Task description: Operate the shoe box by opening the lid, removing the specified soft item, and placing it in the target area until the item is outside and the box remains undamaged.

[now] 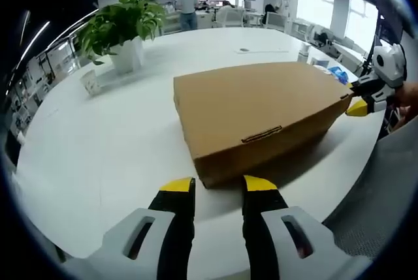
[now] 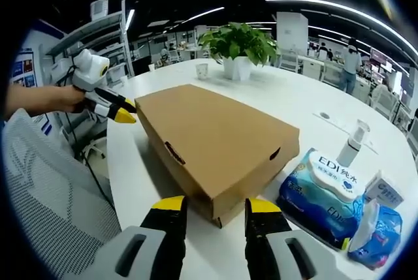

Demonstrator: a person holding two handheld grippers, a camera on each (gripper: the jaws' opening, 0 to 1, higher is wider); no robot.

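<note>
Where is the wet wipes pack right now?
In the right gripper view the wet wipes pack lies on the white table, right of the closed shoe box, below the spray bottle.

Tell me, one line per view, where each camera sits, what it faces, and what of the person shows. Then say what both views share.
Left gripper view: rides the left hand-held gripper, jaws apart, facing the shoe box; a hand holds the right hand-held gripper.
Right gripper view: rides the right hand-held gripper, jaws apart, facing the box's other end beside a wipes pack; a hand and forearm show.
Shared: closed box, potted plant, white table.
</note>
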